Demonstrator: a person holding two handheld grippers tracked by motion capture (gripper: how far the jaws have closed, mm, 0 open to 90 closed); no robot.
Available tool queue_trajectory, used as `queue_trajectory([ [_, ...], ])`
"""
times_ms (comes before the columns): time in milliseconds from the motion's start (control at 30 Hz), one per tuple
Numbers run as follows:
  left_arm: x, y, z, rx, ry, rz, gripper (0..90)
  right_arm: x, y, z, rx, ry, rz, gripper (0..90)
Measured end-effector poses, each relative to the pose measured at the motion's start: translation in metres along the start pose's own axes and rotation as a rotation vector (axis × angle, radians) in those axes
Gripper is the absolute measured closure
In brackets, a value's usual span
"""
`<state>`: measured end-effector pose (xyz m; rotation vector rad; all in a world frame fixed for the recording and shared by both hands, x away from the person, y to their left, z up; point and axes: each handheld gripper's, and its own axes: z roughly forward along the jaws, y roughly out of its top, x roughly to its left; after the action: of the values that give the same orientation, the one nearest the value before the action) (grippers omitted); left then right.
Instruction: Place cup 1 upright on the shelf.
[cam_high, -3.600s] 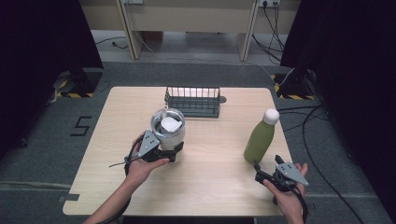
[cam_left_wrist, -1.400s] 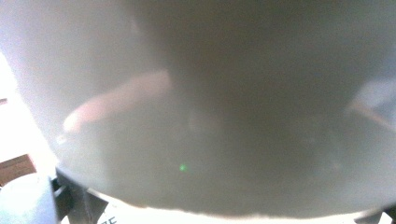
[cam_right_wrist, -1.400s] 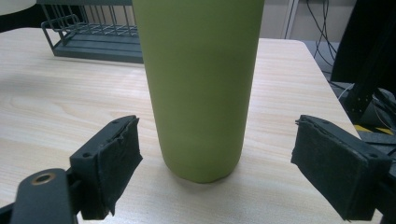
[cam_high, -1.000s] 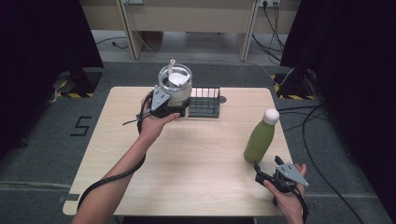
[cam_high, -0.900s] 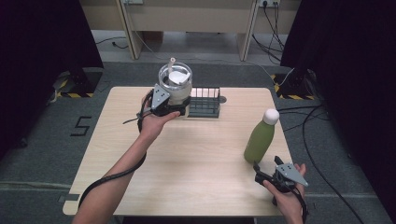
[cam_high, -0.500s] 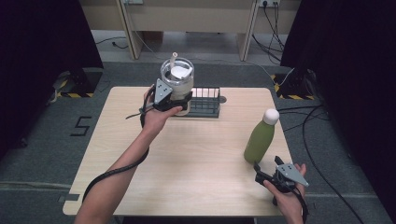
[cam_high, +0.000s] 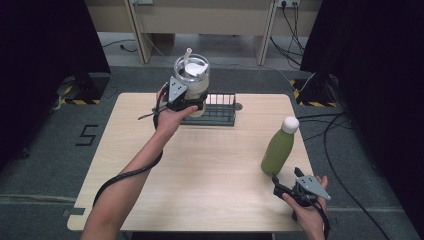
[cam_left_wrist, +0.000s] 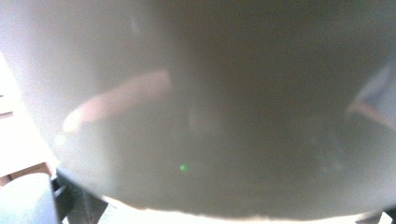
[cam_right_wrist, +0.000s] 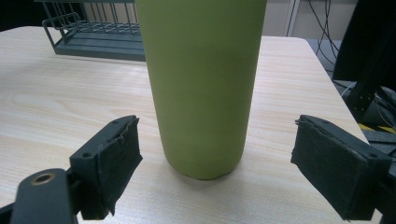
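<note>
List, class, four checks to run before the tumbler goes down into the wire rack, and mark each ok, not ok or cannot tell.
1. Left gripper shut on the tumbler: ok.
2. Tumbler upright, lid and straw on: ok.
3. Tumbler above the wire rack: ok, over its left end.
4. Rack slot below free: cannot tell, tumbler hides it.
5. Right gripper open, jaws apart from the green bottle: ok.
</note>
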<state>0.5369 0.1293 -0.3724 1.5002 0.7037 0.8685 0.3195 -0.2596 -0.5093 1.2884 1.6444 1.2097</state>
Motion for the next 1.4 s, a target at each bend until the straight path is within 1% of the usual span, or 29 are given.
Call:
queue_trajectory([
  [167, 0.005, 0.0, 0.007, 0.008, 0.02, -0.003, 9.7, -0.001, -0.001, 0.0, 0.002, -0.002, 0.0, 15.0],
  [300, 0.01, 0.001, 0.015, 0.012, 0.037, -0.014, 9.7, -0.002, -0.001, 0.001, 0.004, -0.002, 0.0, 15.0],
  [367, 0.012, 0.001, 0.018, 0.013, 0.044, -0.009, 9.7, -0.002, -0.001, 0.001, 0.005, -0.004, 0.0, 15.0],
  [500, 0.016, 0.0, 0.025, 0.02, 0.059, -0.022, 9.7, -0.003, 0.0, 0.0, 0.0, -0.004, -0.002, 15.0],
  [633, 0.021, -0.001, 0.031, 0.031, 0.073, -0.022, 9.7, -0.003, -0.001, 0.0, 0.003, -0.006, 0.0, 15.0],
  [733, 0.025, -0.001, 0.036, 0.038, 0.091, -0.008, 9.7, -0.003, -0.001, 0.0, 0.002, -0.006, -0.001, 15.0],
  [767, 0.026, -0.001, 0.037, 0.037, 0.097, -0.008, 9.7, -0.003, -0.001, 0.0, 0.002, -0.006, -0.001, 15.0],
  [900, 0.031, -0.004, 0.041, 0.051, 0.1, -0.01, 9.7, -0.003, -0.001, 0.0, 0.005, -0.004, -0.004, 15.0],
  [1000, 0.034, -0.008, 0.045, 0.062, 0.114, -0.018, 9.7, -0.003, -0.001, 0.001, 0.005, -0.003, -0.005, 15.0],
  [1167, 0.036, -0.01, 0.053, 0.073, 0.112, -0.022, 9.7, -0.002, -0.001, 0.001, 0.007, -0.005, -0.008, 15.0],
  [1200, 0.037, -0.011, 0.054, 0.077, 0.119, -0.023, 9.7, -0.002, -0.001, 0.001, 0.007, -0.005, -0.009, 15.0],
  [1333, 0.038, -0.011, 0.061, 0.082, 0.119, -0.033, 9.7, -0.001, -0.001, 0.001, 0.009, 0.001, -0.012, 15.0],
  [1400, 0.038, -0.012, 0.063, 0.09, 0.119, -0.026, 9.7, -0.001, -0.002, 0.001, 0.009, 0.001, -0.013, 15.0],
])
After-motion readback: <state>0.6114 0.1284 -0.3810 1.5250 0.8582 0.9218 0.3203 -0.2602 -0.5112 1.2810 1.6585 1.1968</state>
